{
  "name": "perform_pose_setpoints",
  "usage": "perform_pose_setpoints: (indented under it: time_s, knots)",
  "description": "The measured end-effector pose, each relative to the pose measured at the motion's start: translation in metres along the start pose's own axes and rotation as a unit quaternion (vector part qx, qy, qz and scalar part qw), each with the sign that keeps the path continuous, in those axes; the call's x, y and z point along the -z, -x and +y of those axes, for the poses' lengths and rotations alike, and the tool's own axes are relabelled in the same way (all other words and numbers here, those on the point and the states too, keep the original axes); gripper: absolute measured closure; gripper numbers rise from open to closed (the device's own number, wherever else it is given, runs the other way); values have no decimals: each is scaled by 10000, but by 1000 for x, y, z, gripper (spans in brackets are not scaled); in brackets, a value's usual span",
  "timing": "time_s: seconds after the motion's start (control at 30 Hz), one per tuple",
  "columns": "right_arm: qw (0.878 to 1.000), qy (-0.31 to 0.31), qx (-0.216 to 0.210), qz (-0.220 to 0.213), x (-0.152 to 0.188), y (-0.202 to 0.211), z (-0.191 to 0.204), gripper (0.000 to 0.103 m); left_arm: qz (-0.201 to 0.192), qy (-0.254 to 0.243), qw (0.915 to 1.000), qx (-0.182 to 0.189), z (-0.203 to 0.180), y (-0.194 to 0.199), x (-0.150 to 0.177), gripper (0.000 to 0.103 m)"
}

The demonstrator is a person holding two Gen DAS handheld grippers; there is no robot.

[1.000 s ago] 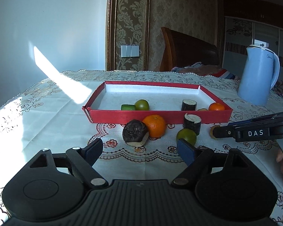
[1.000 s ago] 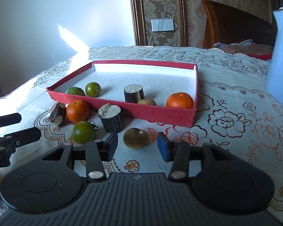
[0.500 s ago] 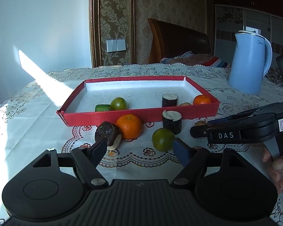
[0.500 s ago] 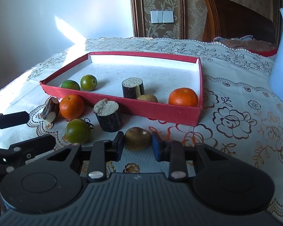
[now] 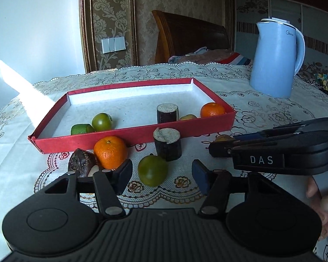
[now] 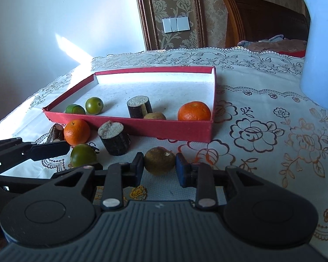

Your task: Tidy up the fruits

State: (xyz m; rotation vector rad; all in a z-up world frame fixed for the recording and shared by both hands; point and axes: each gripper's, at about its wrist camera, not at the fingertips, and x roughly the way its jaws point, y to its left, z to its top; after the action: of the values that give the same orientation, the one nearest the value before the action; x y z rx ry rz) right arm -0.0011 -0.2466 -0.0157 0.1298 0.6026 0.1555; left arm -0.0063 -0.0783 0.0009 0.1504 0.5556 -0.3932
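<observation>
I close my right gripper [image 6: 159, 167] squarely on the brown fruit [image 6: 159, 160], jaws pinching it; left gripper [image 5: 161, 174] jaws spread.

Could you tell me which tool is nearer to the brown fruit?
Right. The right tool brackets the brown fruit; the left tool sits apart, around the green fruit.
</observation>
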Motion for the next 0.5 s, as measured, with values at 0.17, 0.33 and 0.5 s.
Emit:
perform_pose_setpoints:
  time_s: [0.17,0.33,0.5]
  knots:
    - [10000,-46,-1,-59,1,1,-1,73,122,223,9997,36,9,-7,0,43]
    - [9998,-136,4,-142,2,5,-3,73,122,427,9987,268,20,-3,8,43]
    - [9998,-115,20,-183,3,10,-3,73,-57,266,9991,311,17,8,14,43]
